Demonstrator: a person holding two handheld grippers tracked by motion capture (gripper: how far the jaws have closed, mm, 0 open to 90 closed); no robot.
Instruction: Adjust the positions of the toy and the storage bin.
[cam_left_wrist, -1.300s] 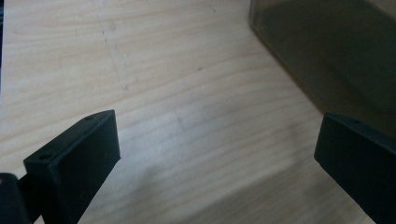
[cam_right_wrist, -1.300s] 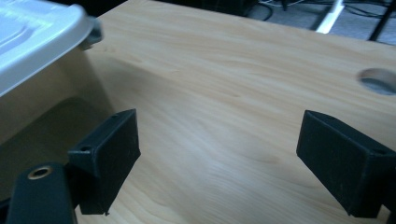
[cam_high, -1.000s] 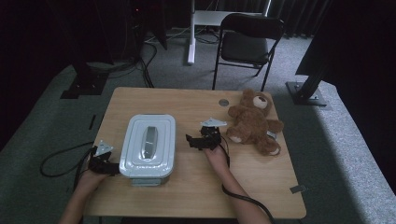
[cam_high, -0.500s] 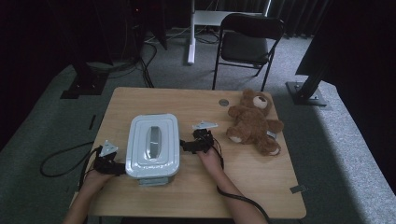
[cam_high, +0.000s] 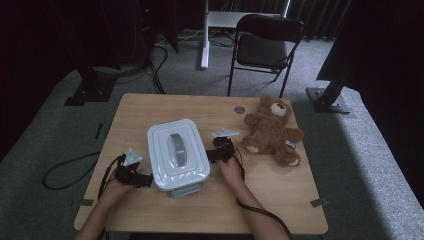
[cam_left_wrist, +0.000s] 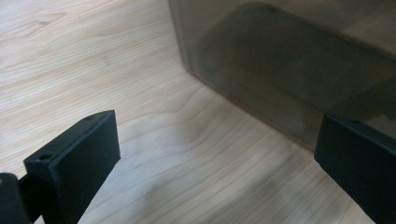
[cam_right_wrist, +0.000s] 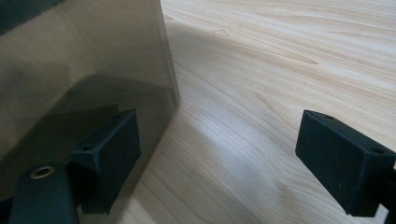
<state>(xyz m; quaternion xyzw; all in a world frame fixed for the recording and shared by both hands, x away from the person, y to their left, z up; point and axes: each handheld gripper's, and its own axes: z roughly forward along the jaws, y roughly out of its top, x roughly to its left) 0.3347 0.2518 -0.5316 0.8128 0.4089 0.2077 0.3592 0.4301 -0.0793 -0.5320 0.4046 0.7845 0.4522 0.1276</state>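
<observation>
I'm holding the left gripper (cam_high: 145, 180) and right gripper (cam_high: 209, 156), both gaping wide, flanking the lidded storage box (cam_high: 177, 154), teddy bear (cam_high: 270, 130) lying nearby on desk (cam_high: 280, 200)

Dim, grainy high view with black surroundings; both gripper views brighter, soft shadows across the wooden table (cam_left_wrist: 116, 60).

Left forearm: enters from the bottom edge, angled up and slightly right.
Left black two-jaw gripper (cam_high: 142, 179): low at the table, jaws pointing right and spread wide.
Right forearm: rises from the bottom, leaning left.
Right black two-jaw gripper (cam_high: 212, 155): jaws pointing left, spread wide.
</observation>
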